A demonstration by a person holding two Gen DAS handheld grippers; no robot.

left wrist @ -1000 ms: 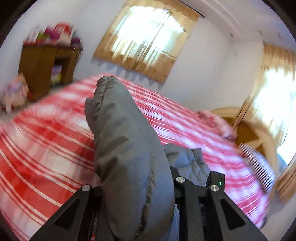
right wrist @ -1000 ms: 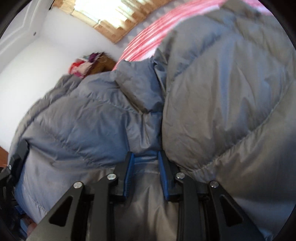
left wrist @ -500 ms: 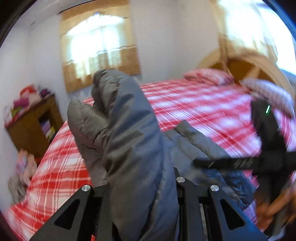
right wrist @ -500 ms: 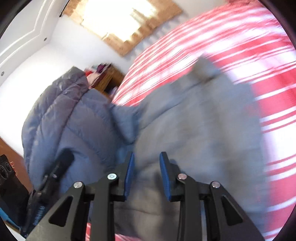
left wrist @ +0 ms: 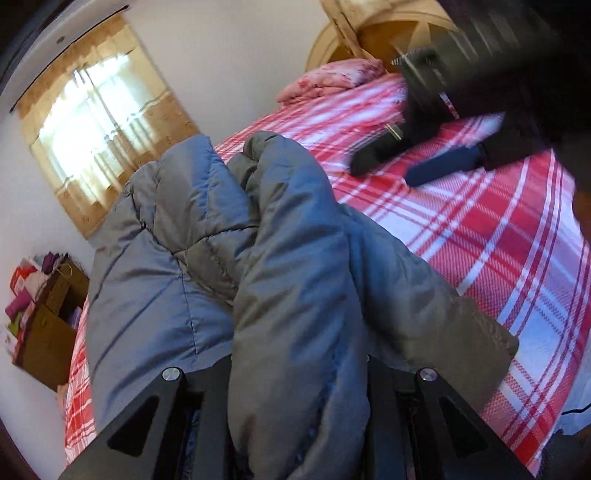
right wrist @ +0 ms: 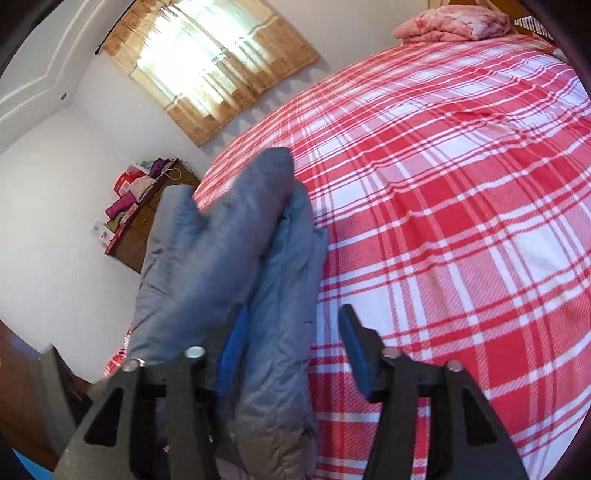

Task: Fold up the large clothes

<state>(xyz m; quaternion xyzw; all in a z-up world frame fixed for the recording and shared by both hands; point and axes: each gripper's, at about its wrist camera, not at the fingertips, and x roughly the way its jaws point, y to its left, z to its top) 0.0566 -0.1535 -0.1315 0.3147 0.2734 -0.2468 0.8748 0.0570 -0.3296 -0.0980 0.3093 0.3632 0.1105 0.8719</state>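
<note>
A grey padded jacket (left wrist: 280,280) fills the middle of the left wrist view, bunched over the red plaid bed (left wrist: 491,236). My left gripper (left wrist: 299,384) is shut on a thick fold of the jacket; its fingertips are hidden by the cloth. In the right wrist view the jacket (right wrist: 236,266) hangs at the left. My right gripper (right wrist: 291,347) is open, with its left blue pad against the jacket and its right pad over the bed (right wrist: 443,206). The right gripper also shows blurred in the left wrist view (left wrist: 424,162), above the bed.
A pink folded blanket (right wrist: 450,22) lies at the head of the bed by a wooden headboard (left wrist: 399,33). A wooden shelf with coloured items (right wrist: 144,214) stands by the wall. A curtained window (right wrist: 210,62) is beyond the bed.
My right gripper has let go of the jacket and opened wide, moving off over the bed. The left gripper has turned, still holding the jacket fold.
</note>
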